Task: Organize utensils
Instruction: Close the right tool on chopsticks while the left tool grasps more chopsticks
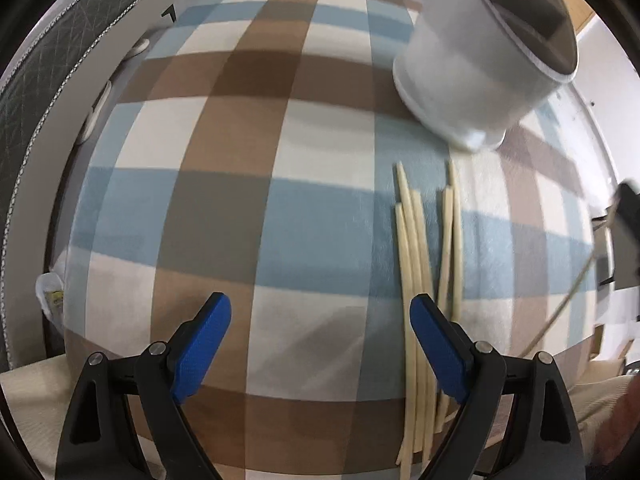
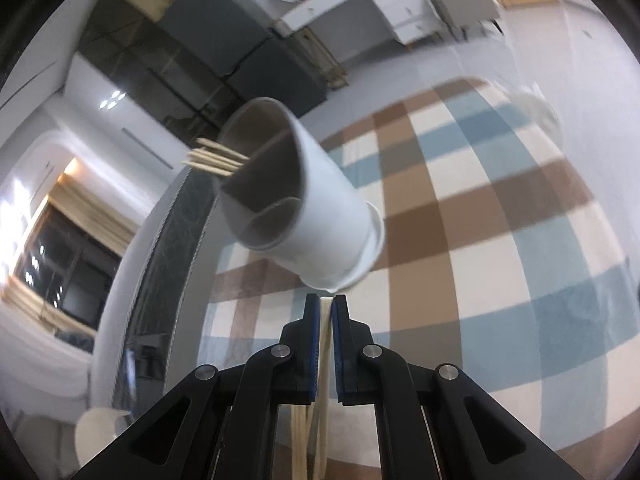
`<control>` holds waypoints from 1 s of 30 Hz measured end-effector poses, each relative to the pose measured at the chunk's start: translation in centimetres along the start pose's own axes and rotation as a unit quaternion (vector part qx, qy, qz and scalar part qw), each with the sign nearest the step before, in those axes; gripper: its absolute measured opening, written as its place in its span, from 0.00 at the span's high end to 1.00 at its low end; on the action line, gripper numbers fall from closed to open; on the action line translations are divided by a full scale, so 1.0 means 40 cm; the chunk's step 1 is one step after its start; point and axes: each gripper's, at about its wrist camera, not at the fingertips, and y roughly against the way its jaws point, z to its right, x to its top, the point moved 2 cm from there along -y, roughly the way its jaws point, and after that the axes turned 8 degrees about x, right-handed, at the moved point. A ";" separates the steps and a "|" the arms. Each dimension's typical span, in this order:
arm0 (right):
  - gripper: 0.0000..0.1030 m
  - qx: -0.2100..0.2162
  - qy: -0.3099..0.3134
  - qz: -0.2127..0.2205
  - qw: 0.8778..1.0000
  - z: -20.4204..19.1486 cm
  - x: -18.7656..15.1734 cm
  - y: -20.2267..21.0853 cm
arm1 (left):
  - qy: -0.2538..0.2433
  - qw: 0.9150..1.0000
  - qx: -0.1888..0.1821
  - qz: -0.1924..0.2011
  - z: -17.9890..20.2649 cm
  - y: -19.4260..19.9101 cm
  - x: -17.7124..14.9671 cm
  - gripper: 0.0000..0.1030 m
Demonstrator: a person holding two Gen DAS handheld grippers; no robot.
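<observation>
Right tool (image 2: 327, 312) is pinching one pale chopstick (image 2: 325, 344) that runs back along its fingers, tip toward the white holder (image 2: 320, 208) just above it in the frame, mouth turned to the upper left. Your left tool (image 1: 320, 340) is spread and empty; the loose chopsticks (image 1: 424, 248) lie lengthwise by its right finger, probably on a plaid cloth (image 1: 240, 160).

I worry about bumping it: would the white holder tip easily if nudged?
Probably. The white holder looks tall, narrow at the base and light. Chopsticks sticking out at one side likely shift its balance. The soft checked cloth may steady it little.
</observation>
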 end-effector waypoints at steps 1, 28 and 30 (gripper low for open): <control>0.95 0.000 0.006 0.003 1.000 -0.004 -0.003 0.008 | -0.006 1.000 0.009 -0.002 0.006 -0.004 -0.005 0.15; 0.95 0.001 0.026 0.046 0.999 -0.008 0.021 0.078 | 0.010 1.000 0.026 0.001 0.029 -0.004 -0.011 0.13; 0.95 0.002 0.026 0.047 0.999 -0.008 0.021 0.080 | 0.014 1.000 0.026 0.000 0.021 -0.004 -0.007 0.13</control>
